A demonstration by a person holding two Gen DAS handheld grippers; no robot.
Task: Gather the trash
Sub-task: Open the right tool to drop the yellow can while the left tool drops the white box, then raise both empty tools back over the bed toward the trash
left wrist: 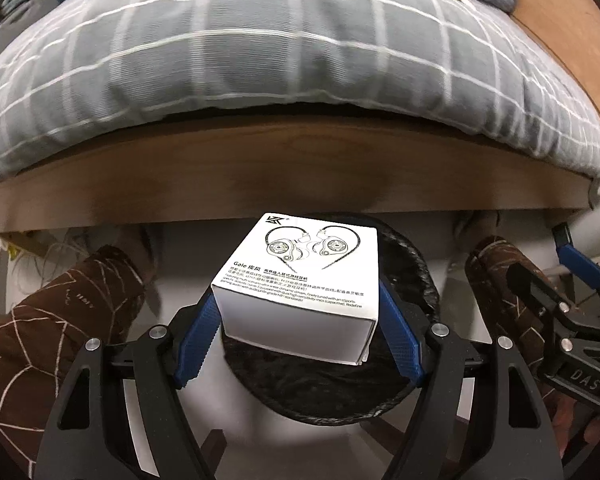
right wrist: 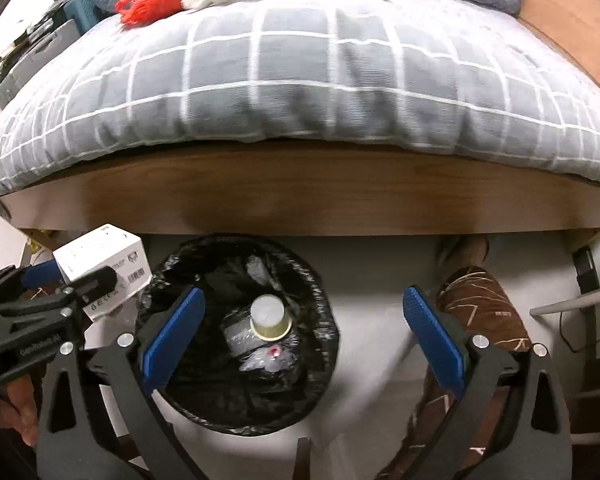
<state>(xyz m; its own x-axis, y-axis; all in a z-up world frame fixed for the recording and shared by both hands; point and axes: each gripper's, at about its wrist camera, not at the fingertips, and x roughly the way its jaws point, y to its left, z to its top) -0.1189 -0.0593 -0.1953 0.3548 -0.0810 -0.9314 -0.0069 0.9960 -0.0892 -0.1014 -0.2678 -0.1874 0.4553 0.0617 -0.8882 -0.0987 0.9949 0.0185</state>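
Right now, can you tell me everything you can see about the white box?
The white earphone box is a small cardboard carton, closed, with a line drawing of two earphones whose cables form a heart, the word "Gale" and small print on top; a side face carries barcodes. It looks clean and undented. The left hand-held gripper clamps it between blue ridged pads on two opposite sides, tilted, in the air over the trash bin lined with a black bag, beside the bed's wooden frame. Nothing else touches it.

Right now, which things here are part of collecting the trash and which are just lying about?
Part of the job:
white box, held in the left fingers
bin with black liner
paper cup in the bin
right fingers, open

Just lying about:
checked quilt
wooden bed frame
red cord
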